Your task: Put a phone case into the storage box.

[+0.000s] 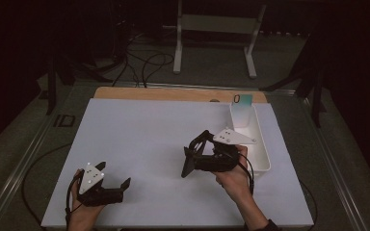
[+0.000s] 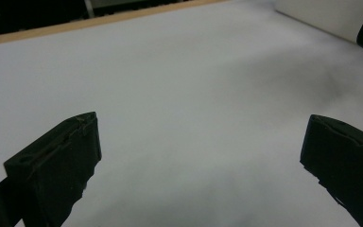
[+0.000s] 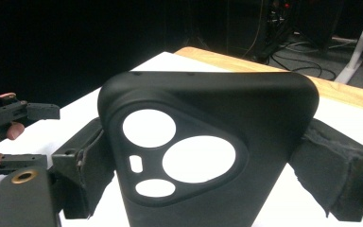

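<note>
Gripping a black phone case point(image 3: 208, 151) between its jaws, the right gripper point(image 1: 192, 159) hangs above the table point(image 1: 139, 134); the left gripper point(image 1: 113, 185) rests with jaws apart.

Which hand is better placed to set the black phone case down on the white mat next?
Right. The right claw is clamped on the black phone case above the white mat; the left claw is open and holds nothing.

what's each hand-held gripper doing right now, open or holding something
Left hand-held gripper: open, jaws wide apart, holding nothing.
Right hand-held gripper: shut on the black phone case, jaws pressed against its two sides.
</note>
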A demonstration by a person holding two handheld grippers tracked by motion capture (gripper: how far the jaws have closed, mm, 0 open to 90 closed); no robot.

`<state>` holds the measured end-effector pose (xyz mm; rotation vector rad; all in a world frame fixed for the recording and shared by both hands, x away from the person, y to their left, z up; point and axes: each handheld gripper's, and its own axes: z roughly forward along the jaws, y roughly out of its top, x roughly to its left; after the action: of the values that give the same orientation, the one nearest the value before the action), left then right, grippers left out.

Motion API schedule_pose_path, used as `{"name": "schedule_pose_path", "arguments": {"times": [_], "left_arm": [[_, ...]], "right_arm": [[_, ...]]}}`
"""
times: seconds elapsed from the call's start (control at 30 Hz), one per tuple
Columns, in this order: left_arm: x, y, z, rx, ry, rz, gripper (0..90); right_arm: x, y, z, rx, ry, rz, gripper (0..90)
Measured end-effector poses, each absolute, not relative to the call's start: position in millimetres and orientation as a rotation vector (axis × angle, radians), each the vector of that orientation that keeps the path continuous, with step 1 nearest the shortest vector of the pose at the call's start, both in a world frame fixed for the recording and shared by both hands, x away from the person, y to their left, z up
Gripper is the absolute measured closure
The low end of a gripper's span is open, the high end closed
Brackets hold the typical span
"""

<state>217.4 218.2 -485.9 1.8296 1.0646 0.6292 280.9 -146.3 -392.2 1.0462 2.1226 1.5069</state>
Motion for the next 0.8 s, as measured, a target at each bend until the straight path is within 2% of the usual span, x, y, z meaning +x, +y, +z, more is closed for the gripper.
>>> {"name": "schedule_pose_path", "arguments": {"times": [0.27,0.8], "left_arm": [[218.1,219.1,-494.4,1.858,1.080,0.646,0.0],[216.6,225.3,-493.3,1.797,1.105,0.676,0.0]], "right_arm": [[284.5,-146.3,-385.1,1.027,2.111,1.483,13.4],[303.7,-157.0,-362.2,1.041,2.058,1.437,13.4]]}}
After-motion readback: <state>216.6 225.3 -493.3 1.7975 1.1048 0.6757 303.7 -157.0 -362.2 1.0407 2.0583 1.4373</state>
